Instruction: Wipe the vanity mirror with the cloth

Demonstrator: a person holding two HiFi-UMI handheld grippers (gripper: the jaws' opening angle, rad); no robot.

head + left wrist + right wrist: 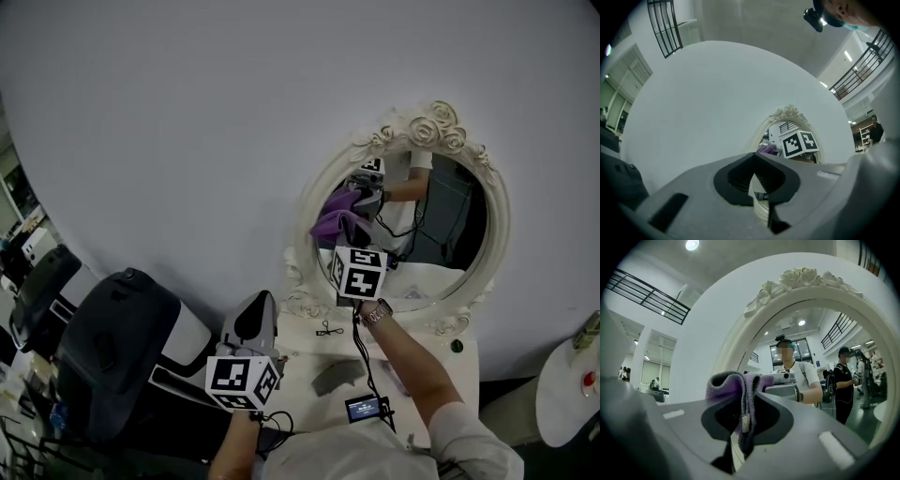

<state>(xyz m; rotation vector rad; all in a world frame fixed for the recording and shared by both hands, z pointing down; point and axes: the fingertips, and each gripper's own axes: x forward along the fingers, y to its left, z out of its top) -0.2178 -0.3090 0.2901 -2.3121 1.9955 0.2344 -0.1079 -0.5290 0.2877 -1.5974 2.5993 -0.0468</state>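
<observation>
Right gripper (743,404): clamped on the purple cloth (726,383). A fold stands up between the jaw tips and spills over to the left of them, with a strip hanging down through the slot. The cloth is bunched at the front of this gripper against the lower left part of the mirror (441,234), close to the inner edge of the white carved frame (499,211). Whether the cloth actually touches the glass cannot be told. The glass just ahead of the jaws reflects the cloth and gripper. The hand's wrist, behind the marker cube, wears a watch (377,312).

Left gripper (754,161): jaws drawn together, tips meeting, nothing between them. It is held low, well apart from the right gripper and down-left of it in the head view. Its jaws point up toward the mirror frame, which shows through the narrow slit below the tips.

Beneath the right forearm is the white tabletop (441,361). A dark grey object (336,375) lies between the two grippers. A small screen device (366,408) sits nearer the body, cabled. A black chair (112,361) stands to the left of the left gripper. A plain white wall (187,141) is behind the mirror.
</observation>
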